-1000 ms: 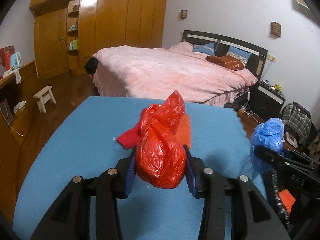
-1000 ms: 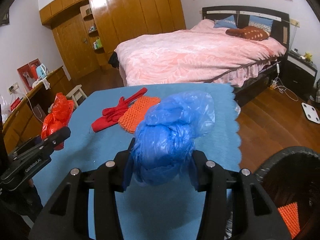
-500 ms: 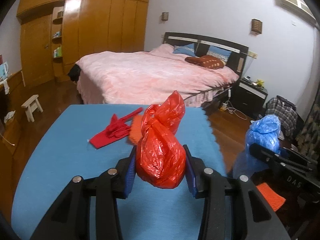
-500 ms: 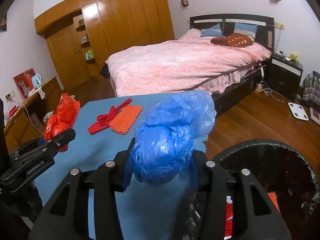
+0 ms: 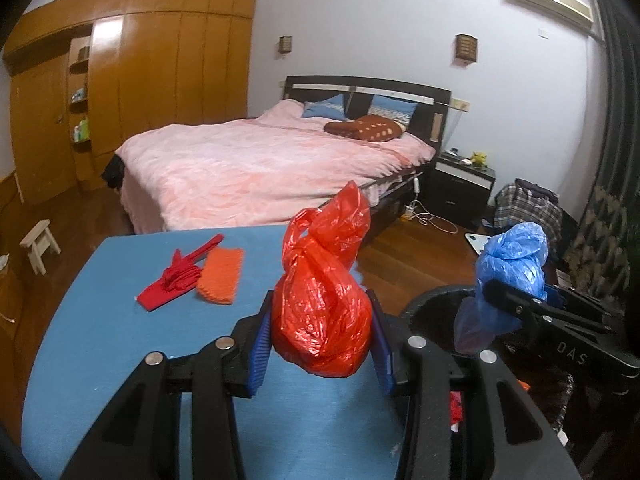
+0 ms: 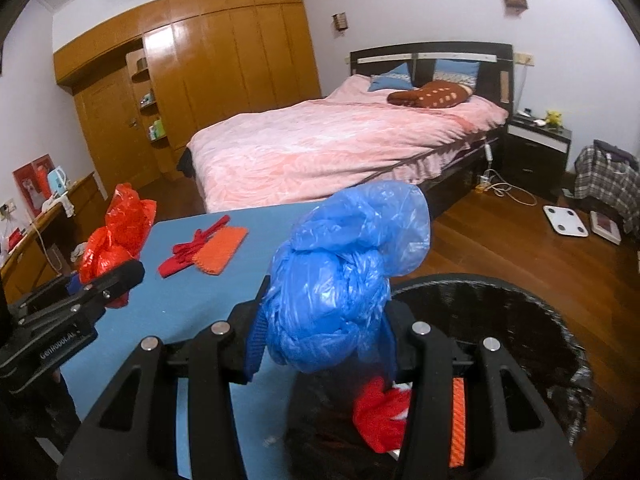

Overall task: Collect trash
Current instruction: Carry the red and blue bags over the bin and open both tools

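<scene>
My left gripper [image 5: 320, 332] is shut on a knotted red plastic bag [image 5: 320, 300], held above the right edge of the blue table [image 5: 100, 340]. My right gripper [image 6: 324, 332] is shut on a knotted blue plastic bag [image 6: 340, 280], held over the near rim of a black bin [image 6: 520, 320]. Red and orange scraps [image 6: 384, 408] lie inside the bin. In the left wrist view the blue bag [image 5: 512, 264] and the right gripper hang over the bin [image 5: 436, 312]. In the right wrist view the red bag [image 6: 116, 236] shows at left.
A red cloth [image 5: 176, 276] and an orange knitted piece [image 5: 222, 276] lie on the table. Beyond stand a pink bed [image 6: 340, 140], a wooden wardrobe [image 6: 220, 60], a nightstand [image 6: 536, 148] and a small stool [image 5: 38, 244]. A white scale [image 6: 566, 220] lies on the wood floor.
Both grippers, each with its bag, have swung to the right from over the table toward the black bin. The bin has come into fuller view under the blue bag.
</scene>
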The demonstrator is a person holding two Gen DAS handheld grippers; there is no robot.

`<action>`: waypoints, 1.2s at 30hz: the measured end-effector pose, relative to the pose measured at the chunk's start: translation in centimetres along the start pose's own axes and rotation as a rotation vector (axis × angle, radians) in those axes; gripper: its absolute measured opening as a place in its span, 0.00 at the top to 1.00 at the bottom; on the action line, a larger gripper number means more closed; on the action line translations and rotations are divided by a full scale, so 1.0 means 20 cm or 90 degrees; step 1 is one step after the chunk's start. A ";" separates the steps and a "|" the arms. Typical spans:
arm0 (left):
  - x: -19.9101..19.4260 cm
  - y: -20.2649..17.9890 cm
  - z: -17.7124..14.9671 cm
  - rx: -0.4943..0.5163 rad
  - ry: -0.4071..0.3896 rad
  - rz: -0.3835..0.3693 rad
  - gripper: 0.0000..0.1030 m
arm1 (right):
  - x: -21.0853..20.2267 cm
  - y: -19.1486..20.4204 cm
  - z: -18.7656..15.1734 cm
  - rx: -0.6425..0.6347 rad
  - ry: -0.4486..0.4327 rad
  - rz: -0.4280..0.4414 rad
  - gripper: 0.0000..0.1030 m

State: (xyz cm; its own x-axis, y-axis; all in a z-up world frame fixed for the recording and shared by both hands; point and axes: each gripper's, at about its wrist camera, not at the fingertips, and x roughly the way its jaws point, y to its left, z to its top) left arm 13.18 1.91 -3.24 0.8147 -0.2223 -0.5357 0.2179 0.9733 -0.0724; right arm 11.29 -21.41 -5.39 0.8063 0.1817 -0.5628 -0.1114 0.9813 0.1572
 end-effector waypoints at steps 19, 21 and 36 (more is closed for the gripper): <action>0.12 -0.51 -0.04 0.082 0.022 -0.113 0.58 | -0.17 -0.44 -0.15 0.070 -0.009 -0.096 0.57; 0.16 -0.58 -0.06 0.097 0.027 -0.132 0.58 | -0.17 -0.49 -0.18 0.077 -0.006 -0.109 0.57; 0.39 -0.83 -0.14 0.132 0.071 -0.187 0.58 | -0.08 -0.73 -0.38 0.120 0.036 -0.139 0.55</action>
State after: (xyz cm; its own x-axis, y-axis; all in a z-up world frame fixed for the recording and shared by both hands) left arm 14.45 -15.87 -8.49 0.6402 -0.4710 -0.6069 0.5470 0.8341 -0.0703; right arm 7.18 -35.49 -13.04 0.7646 -0.0242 -0.6440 0.1759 0.9692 0.1723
